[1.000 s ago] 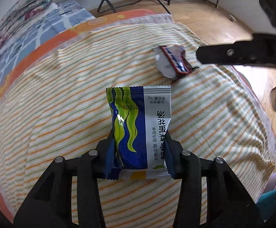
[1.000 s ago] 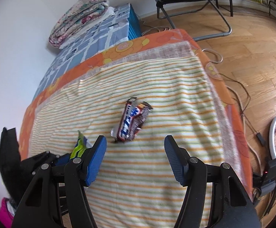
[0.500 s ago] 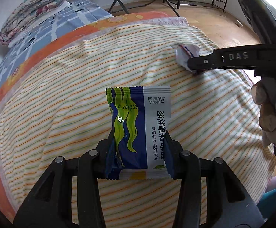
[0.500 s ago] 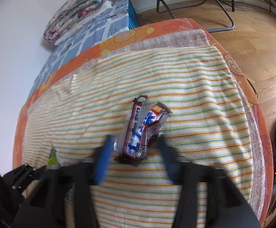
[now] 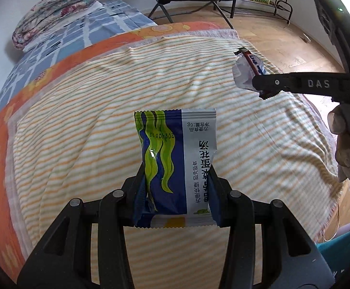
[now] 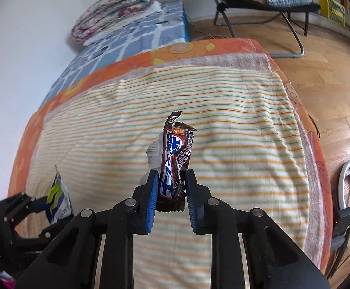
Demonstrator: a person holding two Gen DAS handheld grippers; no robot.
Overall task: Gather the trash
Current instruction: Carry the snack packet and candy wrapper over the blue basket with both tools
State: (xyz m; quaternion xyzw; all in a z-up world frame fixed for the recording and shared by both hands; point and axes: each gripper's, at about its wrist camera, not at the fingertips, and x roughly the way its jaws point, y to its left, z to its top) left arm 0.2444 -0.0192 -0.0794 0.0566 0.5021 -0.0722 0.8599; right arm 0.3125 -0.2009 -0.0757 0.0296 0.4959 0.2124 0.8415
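Two wrappers are in our grippers, one each. From the left wrist view, our left gripper (image 5: 177, 192) is clenched on a blue, green and white snack packet (image 5: 177, 159), which stands upright between the blue pads, above the striped blanket (image 5: 78, 120) on the bed. Off to the right, our right gripper (image 5: 261, 86) grasps a crumpled candy wrapper (image 5: 245, 72) over the blanket's far side, and the hand (image 5: 345, 147) holding it shows at the edge.

From the right wrist view, our right gripper (image 6: 171, 197) pinches the brown candy wrapper (image 6: 175, 166) near its lower end, with the torn top pointing up. Low on the left, the left gripper (image 6: 40, 208) holds the snack packet (image 6: 58, 200) above the blanket (image 6: 247, 144). A folded quilt (image 6: 114, 9) lies beyond the bed
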